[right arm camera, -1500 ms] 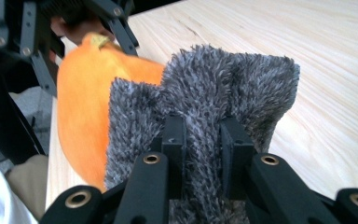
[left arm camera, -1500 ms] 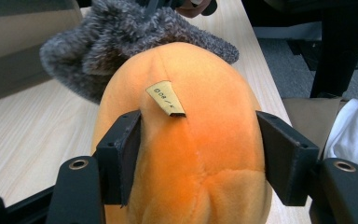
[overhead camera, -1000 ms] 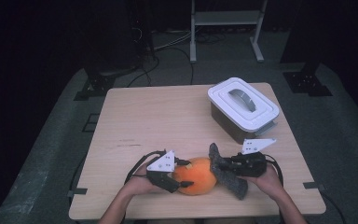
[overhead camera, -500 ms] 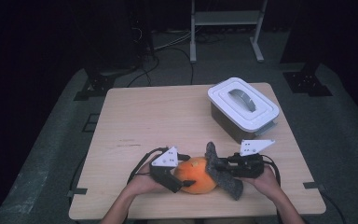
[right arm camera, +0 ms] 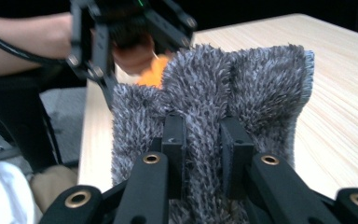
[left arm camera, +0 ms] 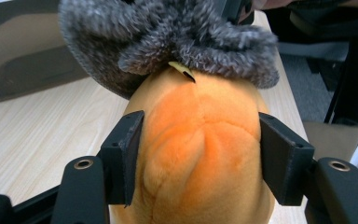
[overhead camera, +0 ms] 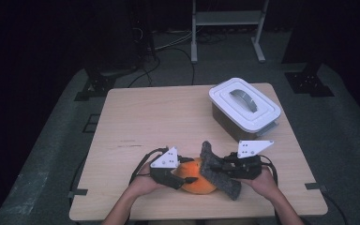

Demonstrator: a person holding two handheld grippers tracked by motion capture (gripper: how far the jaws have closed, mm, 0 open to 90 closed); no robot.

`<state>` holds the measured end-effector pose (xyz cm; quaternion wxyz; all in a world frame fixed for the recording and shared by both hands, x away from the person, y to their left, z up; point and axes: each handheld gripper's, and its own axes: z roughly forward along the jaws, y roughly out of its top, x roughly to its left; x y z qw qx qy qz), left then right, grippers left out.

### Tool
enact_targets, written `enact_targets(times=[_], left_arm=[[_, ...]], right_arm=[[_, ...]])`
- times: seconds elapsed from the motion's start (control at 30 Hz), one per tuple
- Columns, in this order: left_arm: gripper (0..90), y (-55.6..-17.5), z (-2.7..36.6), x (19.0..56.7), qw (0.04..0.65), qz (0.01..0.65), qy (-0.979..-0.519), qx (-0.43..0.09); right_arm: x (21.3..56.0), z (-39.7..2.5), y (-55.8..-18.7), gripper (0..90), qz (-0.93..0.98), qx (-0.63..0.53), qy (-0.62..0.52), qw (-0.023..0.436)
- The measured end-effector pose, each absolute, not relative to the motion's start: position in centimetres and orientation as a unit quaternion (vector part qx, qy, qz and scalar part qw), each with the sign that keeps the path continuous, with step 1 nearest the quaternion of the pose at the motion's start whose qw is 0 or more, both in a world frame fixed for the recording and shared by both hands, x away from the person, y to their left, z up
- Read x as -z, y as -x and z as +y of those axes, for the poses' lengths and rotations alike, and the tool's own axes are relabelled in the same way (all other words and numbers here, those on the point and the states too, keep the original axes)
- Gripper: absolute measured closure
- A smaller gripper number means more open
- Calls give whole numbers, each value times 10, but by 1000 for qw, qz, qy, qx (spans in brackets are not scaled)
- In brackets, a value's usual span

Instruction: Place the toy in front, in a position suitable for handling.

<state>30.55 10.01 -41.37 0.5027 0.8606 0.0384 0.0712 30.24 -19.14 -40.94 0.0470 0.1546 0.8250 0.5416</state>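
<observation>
Left claw gripping orange plush by both sides, jaws pressing into it, near front edge of table. Compared with a second ago: barely shifting, plush staying in same spot, right side nudging in slightly. Grey sock draping over plush top and right, touching it; in left gripper view, sock bunching above plush, small yellow tag poking out between. Right claw pinching fold of sock, jaws narrow, fabric between them. Probably meaning: sock being worked onto or off plush, little progress yet. Farther right and back: white lidded box, well apart, not blocking. Only hindrance likely sock bunching on plush.
</observation>
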Motion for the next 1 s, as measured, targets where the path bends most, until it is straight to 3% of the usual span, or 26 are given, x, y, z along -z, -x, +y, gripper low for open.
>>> enact_targets(times=[0.37,0.73,0.8,0.9,1.0], left_arm=[[366,-306,102,412,506,43,-858,-73],[132,-314,110,426,518,74,-852,-31],[155,-316,113,427,520,81,-850,-22],[323,-315,115,423,521,74,-849,-32],[367,-315,112,417,520,75,-850,-44]], right_arm=[[403,-178,-295,738,832,-534,-130,68],[420,-196,-302,737,847,-506,-150,57],[421,-196,-302,737,851,-499,-153,57],[418,-196,-304,737,850,-501,-153,56],[407,-196,-302,738,832,-530,-150,68]])
